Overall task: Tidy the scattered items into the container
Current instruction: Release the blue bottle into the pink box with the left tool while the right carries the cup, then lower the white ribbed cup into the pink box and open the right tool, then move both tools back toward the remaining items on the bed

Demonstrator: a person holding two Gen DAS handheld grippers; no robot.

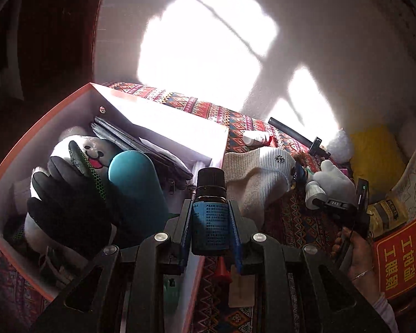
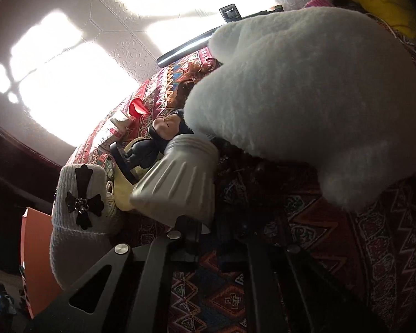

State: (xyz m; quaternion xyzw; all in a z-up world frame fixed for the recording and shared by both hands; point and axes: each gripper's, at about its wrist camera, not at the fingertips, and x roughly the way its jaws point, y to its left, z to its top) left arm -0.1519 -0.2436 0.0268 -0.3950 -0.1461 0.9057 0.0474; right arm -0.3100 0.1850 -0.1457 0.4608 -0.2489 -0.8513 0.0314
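amber bottle clamped in left gripper, box beside

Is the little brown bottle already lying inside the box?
No, the little brown bottle is pinched upright between the left gripper's fingers, held up in front of the box, not lying in it.

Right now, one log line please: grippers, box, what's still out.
left gripper: shut on bottle | right gripper: shut at silver bulb | box: part filled | hat: still out
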